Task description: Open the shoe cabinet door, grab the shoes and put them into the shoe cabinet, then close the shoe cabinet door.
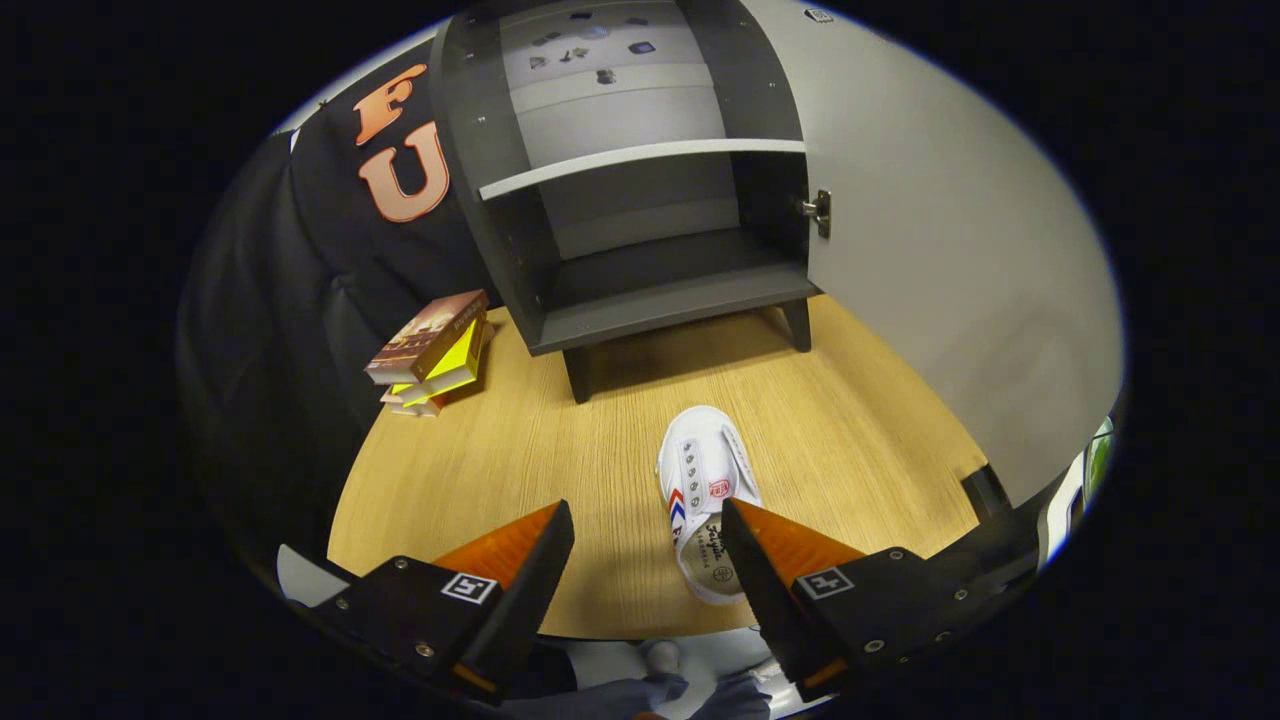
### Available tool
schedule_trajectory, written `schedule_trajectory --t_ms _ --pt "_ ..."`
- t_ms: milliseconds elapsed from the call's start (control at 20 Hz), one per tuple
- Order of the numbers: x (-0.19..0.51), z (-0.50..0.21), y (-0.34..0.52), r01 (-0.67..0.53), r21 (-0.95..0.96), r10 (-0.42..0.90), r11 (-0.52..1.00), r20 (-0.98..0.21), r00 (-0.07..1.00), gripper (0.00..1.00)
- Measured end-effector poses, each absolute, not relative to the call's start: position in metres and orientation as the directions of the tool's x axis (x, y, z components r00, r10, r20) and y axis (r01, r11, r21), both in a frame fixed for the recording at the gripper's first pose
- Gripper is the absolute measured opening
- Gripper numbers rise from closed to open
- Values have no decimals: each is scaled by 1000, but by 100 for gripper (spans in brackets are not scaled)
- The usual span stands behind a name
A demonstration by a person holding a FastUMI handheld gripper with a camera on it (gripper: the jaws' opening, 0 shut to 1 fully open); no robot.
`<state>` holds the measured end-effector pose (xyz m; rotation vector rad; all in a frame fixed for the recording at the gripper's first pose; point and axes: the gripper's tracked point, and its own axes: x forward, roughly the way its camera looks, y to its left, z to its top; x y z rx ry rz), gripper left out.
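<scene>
Lying toe-first toward the cabinet (640, 250), white shoe (705, 490) (striped side); gripper (648, 530) spread.

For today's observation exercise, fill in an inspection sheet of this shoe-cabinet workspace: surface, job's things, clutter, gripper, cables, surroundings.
Surface: wooden tabletop, bare around the shoe.
Job's things: shoe cabinet with door swung open, shelves hold no shoes; white sneaker lies on the tabletop in front of it.
Clutter: stack of books left of the cabinet.
Gripper: gripper open, right finger over the sneaker's edge, not gripping it.
Cables: nothing seen.
Surroundings: black cloth wall behind the books.
</scene>
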<state>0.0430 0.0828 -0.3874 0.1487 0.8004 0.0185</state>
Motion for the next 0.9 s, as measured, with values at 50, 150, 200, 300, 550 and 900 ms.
schedule_trajectory --t_ms 50,150,200,300,550,900 --pt "43 -395 83 38 139 75 990 -725 685 93" --pt "44 -410 85 39 144 82 989 -745 662 93" --pt "44 -418 85 40 143 82 989 -754 652 93" --pt "45 -432 85 45 141 81 989 -771 632 93" --pt "43 -465 83 72 152 83 986 -813 577 91" --pt "45 -492 82 67 139 83 988 -848 523 61"
